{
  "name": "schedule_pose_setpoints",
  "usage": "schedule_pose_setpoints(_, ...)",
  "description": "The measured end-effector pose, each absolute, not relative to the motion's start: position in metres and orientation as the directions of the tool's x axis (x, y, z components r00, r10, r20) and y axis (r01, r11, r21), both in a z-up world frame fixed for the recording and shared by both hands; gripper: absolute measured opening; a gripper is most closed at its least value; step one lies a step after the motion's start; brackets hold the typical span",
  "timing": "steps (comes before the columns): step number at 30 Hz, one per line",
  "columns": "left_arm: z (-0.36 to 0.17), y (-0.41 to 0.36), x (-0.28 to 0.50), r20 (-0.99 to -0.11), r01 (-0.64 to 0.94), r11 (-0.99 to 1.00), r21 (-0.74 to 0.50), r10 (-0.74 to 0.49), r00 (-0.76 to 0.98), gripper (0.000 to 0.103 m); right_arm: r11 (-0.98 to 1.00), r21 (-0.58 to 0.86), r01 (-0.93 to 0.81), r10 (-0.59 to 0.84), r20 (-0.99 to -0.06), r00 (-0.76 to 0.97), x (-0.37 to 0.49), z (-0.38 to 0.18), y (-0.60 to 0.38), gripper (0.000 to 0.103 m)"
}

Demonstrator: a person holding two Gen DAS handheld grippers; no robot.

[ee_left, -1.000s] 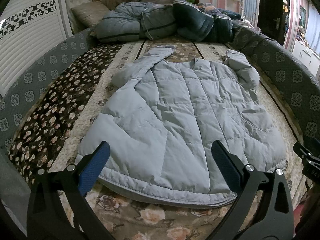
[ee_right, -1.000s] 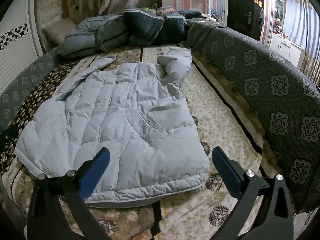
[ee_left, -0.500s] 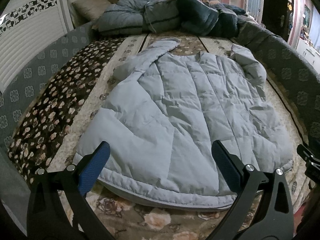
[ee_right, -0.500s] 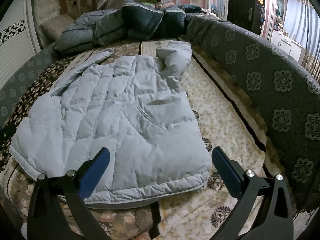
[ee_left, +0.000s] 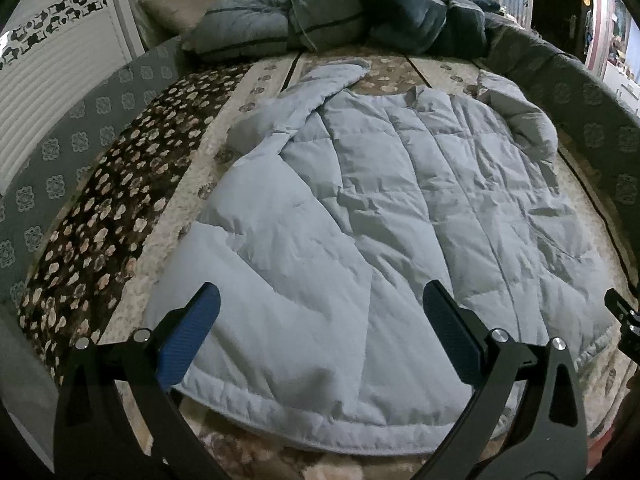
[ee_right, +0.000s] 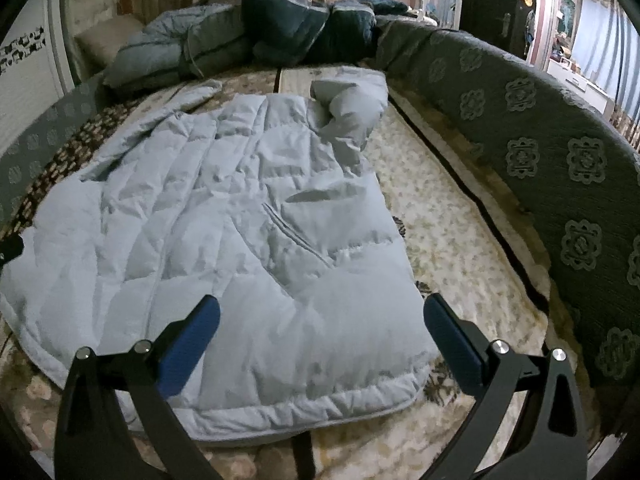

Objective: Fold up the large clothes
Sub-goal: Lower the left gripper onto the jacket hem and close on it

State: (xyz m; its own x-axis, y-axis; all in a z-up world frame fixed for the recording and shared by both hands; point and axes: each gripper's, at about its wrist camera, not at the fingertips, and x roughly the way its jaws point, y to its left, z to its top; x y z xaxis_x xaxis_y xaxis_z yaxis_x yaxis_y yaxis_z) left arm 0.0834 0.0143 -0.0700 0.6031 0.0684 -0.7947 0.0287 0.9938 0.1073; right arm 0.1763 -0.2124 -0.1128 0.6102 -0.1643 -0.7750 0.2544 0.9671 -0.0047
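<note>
No legible text, label, brand, number or sign can be made out in either view. Only repeated ornamental medallions are woven into the grey-green patterned fabric bolster [ee_right: 560, 168], and a black-and-white decorative band is seen on the white ribbed wall panel [ee_left: 52, 28]; neither carries lettering. Small wall items near the dark doorway are too blurred to be read.

Dim indoor light, bluish cast. Brighter doorway [ee_right: 576, 20] far right. Strong fisheye bending, black vignette corners. Slight motion blur on jacket [ee_right: 224, 240]; soft shadows, no glare.
</note>
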Motion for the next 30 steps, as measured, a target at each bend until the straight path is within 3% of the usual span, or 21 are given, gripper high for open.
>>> schedule_pose_setpoints(12,-0.076,0.038,0.155,-0.815,-0.011,0.994,0.109,0.095,0.571,0.100,0.975,-0.037,0.218,-0.157,-0.809,0.566,0.248,-0.129,-0.213,0.101)
schedule_pose_setpoints(22,-0.078,0.034,0.240,-0.862,0.101,0.979,0.175,0.103,0.496,0.100,0.986,-0.032,0.161,-0.114,-0.837,0.534,0.310,-0.133,-0.218,0.101)
schedule_pose_setpoints(30,-0.093,0.036,0.311,-0.882,0.098,0.982,0.161,0.098,0.461,0.100,0.981,-0.113,0.157,-0.180,-0.831,0.526,0.355,-0.132,-0.220,0.101)
